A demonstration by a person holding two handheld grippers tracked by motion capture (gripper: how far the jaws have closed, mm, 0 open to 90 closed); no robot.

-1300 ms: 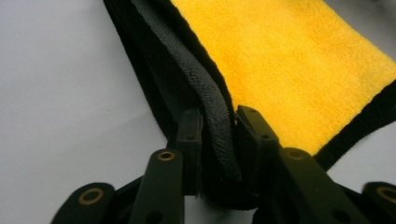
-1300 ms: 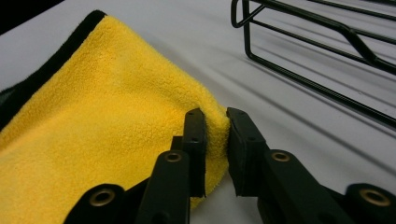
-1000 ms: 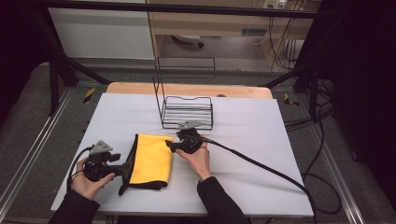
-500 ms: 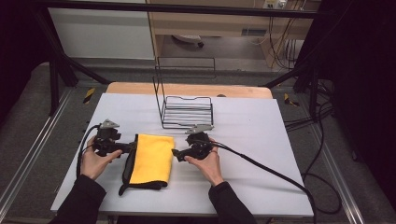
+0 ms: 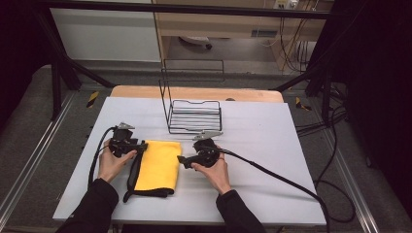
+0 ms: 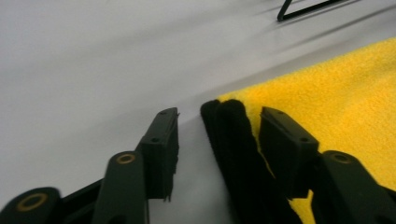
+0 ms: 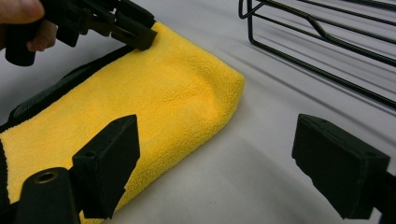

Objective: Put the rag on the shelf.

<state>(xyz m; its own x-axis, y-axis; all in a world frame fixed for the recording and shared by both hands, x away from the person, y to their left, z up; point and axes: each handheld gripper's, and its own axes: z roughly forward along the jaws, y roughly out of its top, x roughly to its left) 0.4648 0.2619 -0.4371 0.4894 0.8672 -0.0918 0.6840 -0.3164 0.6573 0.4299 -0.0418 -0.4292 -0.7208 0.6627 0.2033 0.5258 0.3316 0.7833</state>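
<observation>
A folded yellow cloth (image 5: 159, 165) with a black trim (image 6: 233, 154) lies flat on the white table (image 5: 272, 145). My left gripper (image 5: 143, 145) is at the cloth's far left corner. Its jaws have just been closing and straddle the black trim (image 5: 132, 174), with a gap left beside one pad (image 6: 161, 144). My right gripper (image 5: 181, 160) is at the cloth's right edge. Its jaws have closed a little and still stand wide; one pad (image 7: 109, 163) hovers over the yellow cloth (image 7: 154, 98), the other over bare table. The left gripper (image 7: 135, 37) touches the far corner.
A black wire rack (image 5: 194, 114) stands just beyond the cloth, close to the right gripper, with its bars (image 7: 327, 42) to that gripper's right. A thick cable (image 5: 282, 179) trails from the right gripper across the table to the right. A wooden strip (image 5: 194, 92) edges the far side.
My left gripper has moved away from the person and rightward, from the near left of the cloth to its far left corner. The right gripper has barely shifted.
</observation>
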